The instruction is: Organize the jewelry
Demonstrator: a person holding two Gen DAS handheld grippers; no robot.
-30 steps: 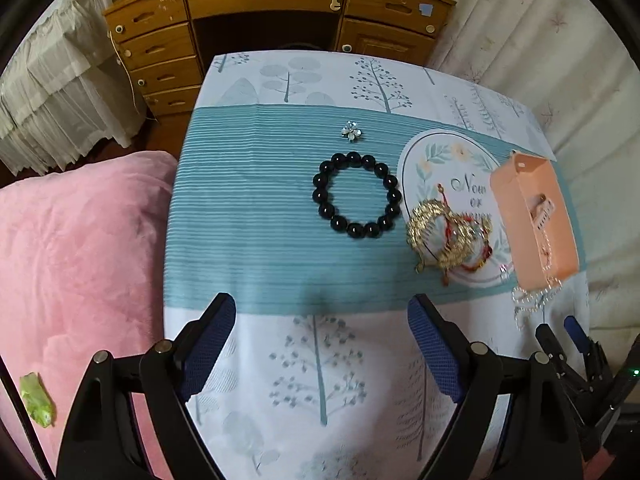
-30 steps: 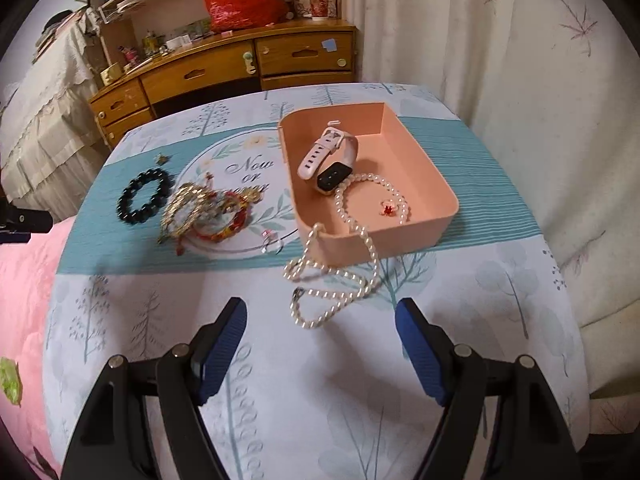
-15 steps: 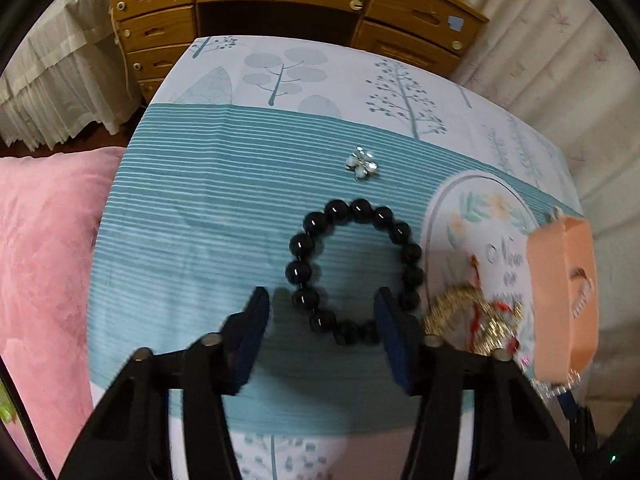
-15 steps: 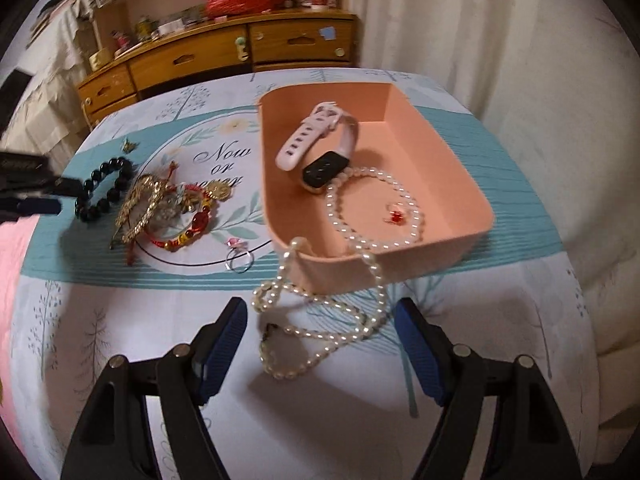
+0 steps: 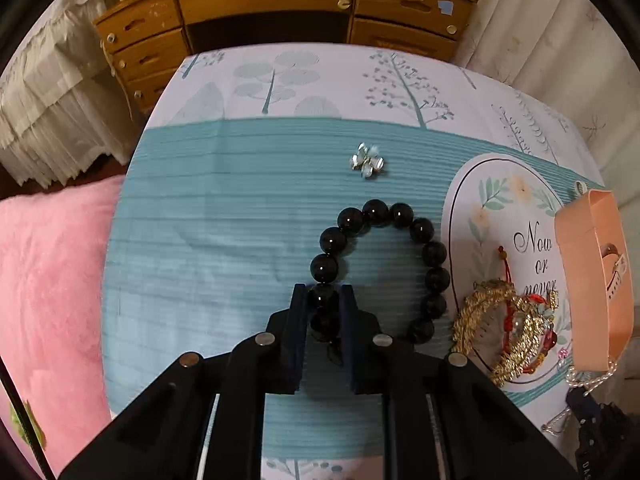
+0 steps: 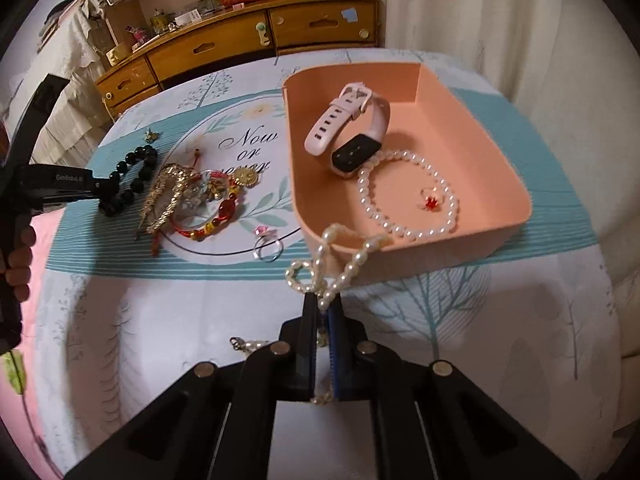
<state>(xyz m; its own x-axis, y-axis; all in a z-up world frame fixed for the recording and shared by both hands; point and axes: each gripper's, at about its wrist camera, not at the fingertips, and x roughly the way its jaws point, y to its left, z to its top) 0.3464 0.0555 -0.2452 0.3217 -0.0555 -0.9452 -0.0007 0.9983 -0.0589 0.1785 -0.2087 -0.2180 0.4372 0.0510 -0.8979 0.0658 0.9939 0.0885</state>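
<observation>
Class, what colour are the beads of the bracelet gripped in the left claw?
Glossy black beaded bracelet; clearest in the left wrist view.

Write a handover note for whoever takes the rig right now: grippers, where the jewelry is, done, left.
Left gripper: just closed on the black bead bracelet, which lies on the tablecloth.
Right gripper: just closed on the pearl necklace, half over the pink tray rim.
Done: watch and red ring in tray.
Left: bracelet, rest of necklace, gold and red pile, silver ring, flower brooch.
</observation>
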